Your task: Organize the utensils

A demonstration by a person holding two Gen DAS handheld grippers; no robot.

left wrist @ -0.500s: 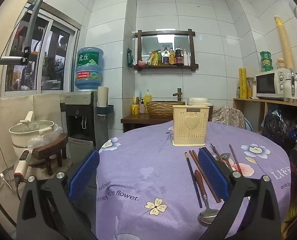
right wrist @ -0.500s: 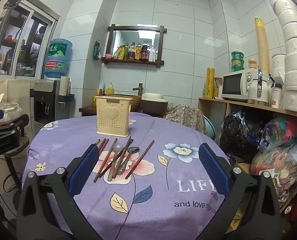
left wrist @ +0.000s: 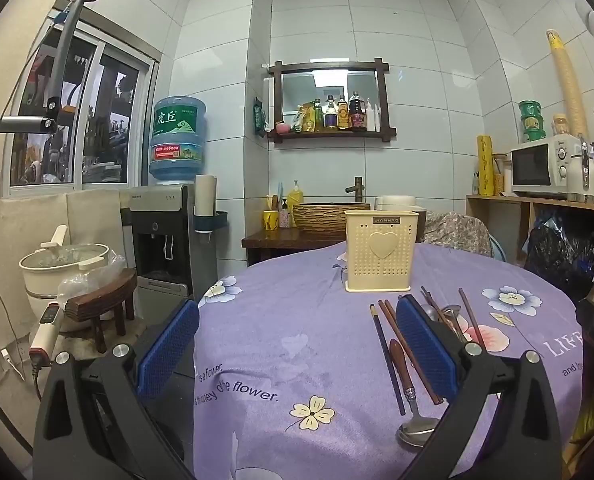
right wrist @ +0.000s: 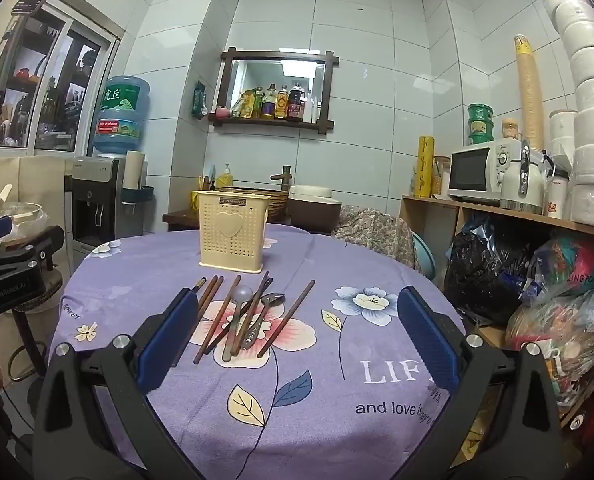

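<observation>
A cream perforated utensil holder (left wrist: 380, 256) with a heart on its front stands upright on the purple flowered tablecloth (left wrist: 297, 340); it also shows in the right wrist view (right wrist: 233, 232). In front of it lie several brown chopsticks (right wrist: 287, 318) and spoons (right wrist: 239, 312) in a loose pile. A wood-handled spoon (left wrist: 407, 384) and a dark chopstick (left wrist: 387, 352) lie beside my left gripper's right finger. My left gripper (left wrist: 297, 344) is open and empty, left of the pile. My right gripper (right wrist: 297, 332) is open and empty above the table, with the pile by its left finger.
The round table's edges fall away on the left (left wrist: 201, 320) and right (right wrist: 457, 320). A water dispenser (left wrist: 169, 240) and a stool (left wrist: 101, 308) stand left of the table. A shelf with a microwave (right wrist: 481, 176) and bags (right wrist: 481, 272) stands to the right.
</observation>
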